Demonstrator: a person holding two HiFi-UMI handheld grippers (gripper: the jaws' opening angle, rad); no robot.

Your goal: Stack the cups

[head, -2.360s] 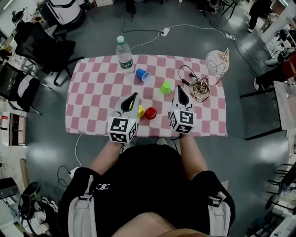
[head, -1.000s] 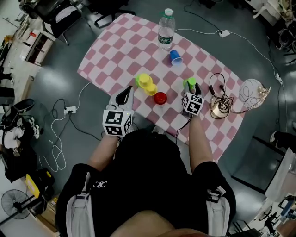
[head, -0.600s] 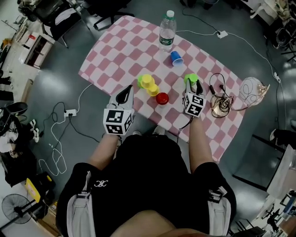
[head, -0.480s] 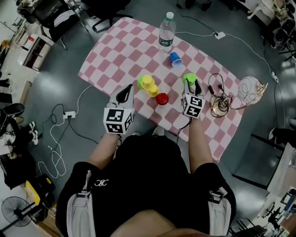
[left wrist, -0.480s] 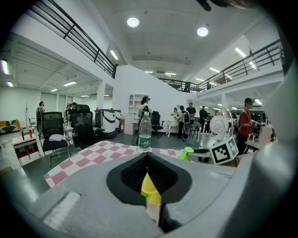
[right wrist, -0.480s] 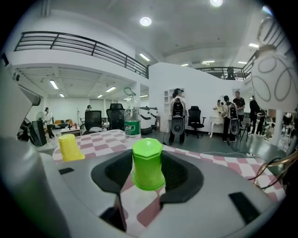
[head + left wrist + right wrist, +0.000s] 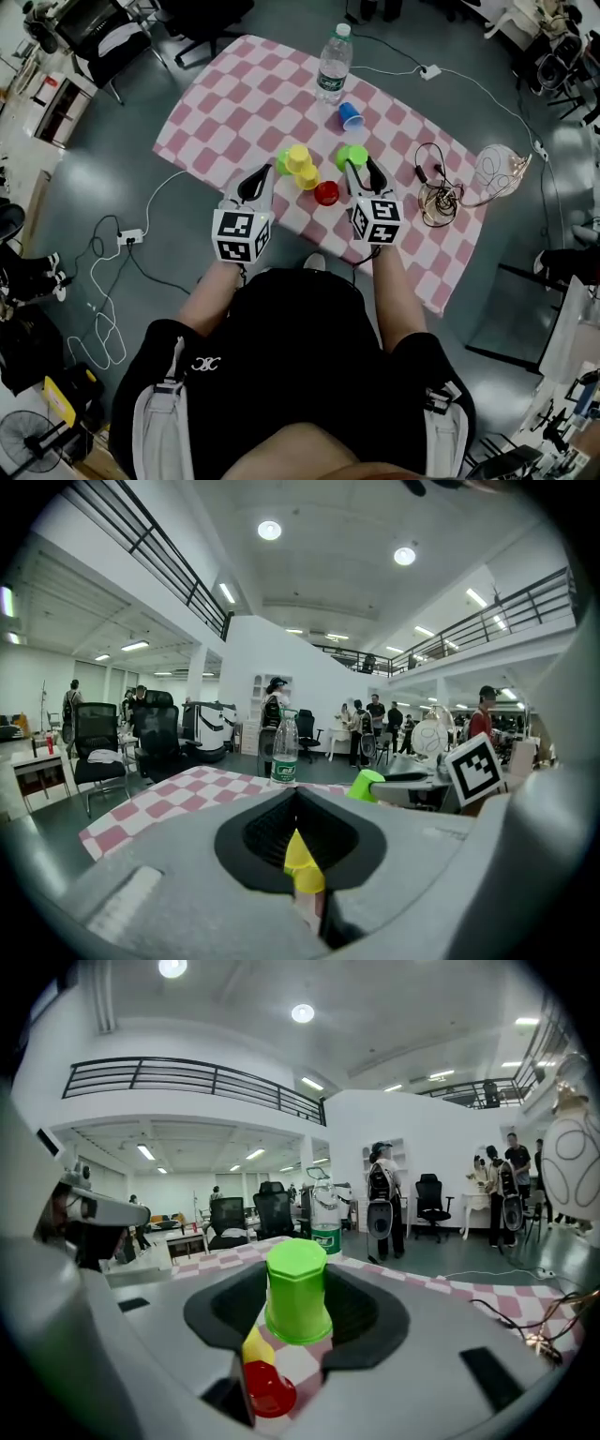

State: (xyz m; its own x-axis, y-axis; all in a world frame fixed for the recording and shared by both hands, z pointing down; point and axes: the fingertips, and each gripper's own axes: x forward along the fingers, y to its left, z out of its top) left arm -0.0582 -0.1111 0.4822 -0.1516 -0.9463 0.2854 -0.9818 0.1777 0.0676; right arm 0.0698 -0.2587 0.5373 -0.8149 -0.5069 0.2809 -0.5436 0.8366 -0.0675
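My right gripper [image 7: 357, 169] is shut on the upside-down green cup [image 7: 352, 155] and holds it off the checkered table [image 7: 220, 98]. Its jaws have just been closing with that cup between them. In the right gripper view the green cup [image 7: 297, 1297] hangs above the red cup [image 7: 270, 1393] and the yellow cup [image 7: 255, 1346]. On the cloth the yellow cup [image 7: 302, 167] stands just left of the red cup [image 7: 326, 193]. A blue cup [image 7: 350, 114] lies on its side farther back. My left gripper [image 7: 264, 174] is shut and empty, just left of the yellow cup [image 7: 300, 864].
A water bottle [image 7: 331, 66] stands at the table's far side. A tangle of cables [image 7: 439, 202] and a wire-frame object [image 7: 497, 173] lie at the right end. The table's near edge is right in front of the person. Chairs and people stand around the hall.
My right gripper has risen with the green cup and moved left, close to the red and yellow cups. The left gripper has stayed where it was.
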